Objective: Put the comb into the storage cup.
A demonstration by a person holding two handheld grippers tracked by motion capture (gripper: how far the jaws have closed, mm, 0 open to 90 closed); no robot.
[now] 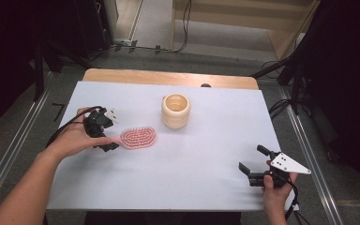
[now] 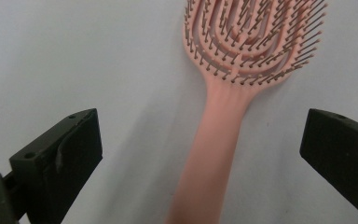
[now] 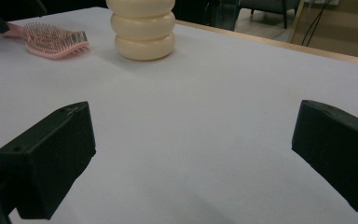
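Hairbrush (image 2: pixel 235 70) handle end cut off, left claw (image 2: pixel 200 154) wide open, empty

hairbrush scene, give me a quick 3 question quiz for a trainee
1. True or false: the left gripper is clamped on the handle of the pink hairbrush.
2. Which way do the hairbrush's bristles face? A) up B) down against the table C) sideways
3. Fill in: beyond the hairbrush on the white table stands a cream ______ holder with an open top.

Key:
1. False. The jaws stand wide open on either side of the handle, not pressing on it.
2. A. The brush lies flat with the bristles up.
3. Ribbed, with stacked rounded rings. The right gripper, also open, sits apart near the table's right front edge.
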